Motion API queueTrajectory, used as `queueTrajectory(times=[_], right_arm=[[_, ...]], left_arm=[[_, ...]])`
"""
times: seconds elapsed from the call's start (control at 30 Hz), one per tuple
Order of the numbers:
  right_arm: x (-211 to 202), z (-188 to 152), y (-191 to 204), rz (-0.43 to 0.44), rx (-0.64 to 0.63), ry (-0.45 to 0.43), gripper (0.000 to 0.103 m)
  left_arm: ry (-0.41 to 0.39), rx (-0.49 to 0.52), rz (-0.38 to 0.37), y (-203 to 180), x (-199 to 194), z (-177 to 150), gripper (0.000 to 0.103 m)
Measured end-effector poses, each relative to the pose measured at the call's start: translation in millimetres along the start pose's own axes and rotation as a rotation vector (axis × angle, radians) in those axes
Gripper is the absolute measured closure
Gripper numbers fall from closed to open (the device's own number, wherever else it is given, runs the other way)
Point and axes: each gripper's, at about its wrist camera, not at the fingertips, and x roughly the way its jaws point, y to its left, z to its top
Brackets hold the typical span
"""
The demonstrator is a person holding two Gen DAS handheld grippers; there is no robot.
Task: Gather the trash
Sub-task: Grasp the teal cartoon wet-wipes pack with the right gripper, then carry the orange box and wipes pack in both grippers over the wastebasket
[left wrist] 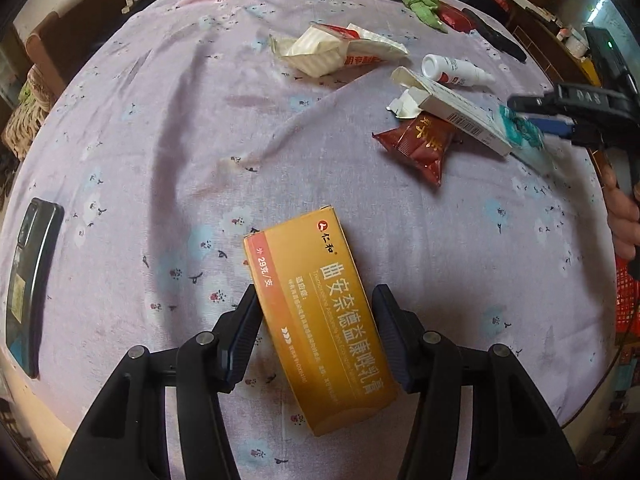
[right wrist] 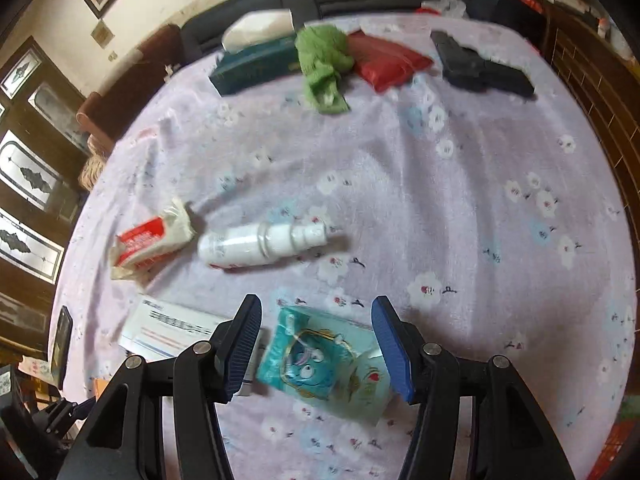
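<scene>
An orange medicine box [left wrist: 320, 312] lies slantwise between the pads of my left gripper [left wrist: 316, 332], which press on its long sides just above the lilac flowered cloth [left wrist: 160, 140]. My right gripper [right wrist: 316, 332] is shut on a teal cartoon snack packet [right wrist: 320, 364], which stays sharp while the table blurs. In the left wrist view that right gripper [left wrist: 528, 116] comes in from the right edge with the blurred teal packet [left wrist: 520, 136]. Loose trash lies nearby: a crumpled white-and-red wrapper [left wrist: 336, 48], a white bottle [right wrist: 260, 242], an opened white carton [left wrist: 444, 104] and a dark red packet [left wrist: 420, 148].
A phone [left wrist: 28, 280] lies at the table's left edge. Along the far side stand a dark green tissue box [right wrist: 256, 64], a green cloth [right wrist: 324, 68], a red pouch [right wrist: 388, 60] and a black object [right wrist: 480, 68]. A person's hand [left wrist: 624, 220] shows at the right.
</scene>
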Motion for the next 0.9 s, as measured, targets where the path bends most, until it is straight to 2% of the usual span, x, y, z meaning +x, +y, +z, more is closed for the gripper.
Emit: queueTrajectory(times=[0.1, 0.2, 0.3, 0.37, 0.43, 0.5, 0.6, 0.73, 0.9], right_arm=[[0, -15, 1, 0.044, -0.012, 0.045, 0.042], [0, -37, 14, 0.081, -0.084, 0.103, 0.042], [2, -55, 29, 0.022, -0.167, 0.118, 0.042], [3, -64, 39, -0.048, -0.215, 0.089, 0.042], [3, -70, 47, -0.118, -0.24, 0.073, 0.049], [0, -77, 52, -0.135, -0.243, 0.066, 0.061], [-14, -90, 53, -0.173, -0.204, 0.038, 0.073], [-46, -113, 48, -0.167, -0.108, -0.023, 0.073], [-84, -147, 42, -0.108, 0.025, -0.11, 0.073]], left_arm=[[-0.006, -0.004, -0.007, 2, 0, -1, 0.048], [-0.013, -0.006, -0.006, 2, -1, -2, 0.048], [-0.024, 0.001, 0.011, 0, 0, -2, 0.05], [-0.038, 0.014, 0.025, -3, 0, -1, 0.051], [-0.052, 0.018, 0.032, -5, 0, -1, 0.052], [-0.06, 0.022, 0.025, -9, -2, -1, 0.052], [-0.099, 0.042, 0.004, -18, -11, -1, 0.052], [-0.157, 0.096, -0.01, -39, -28, 2, 0.052], [-0.19, 0.168, -0.038, -73, -39, 3, 0.052]])
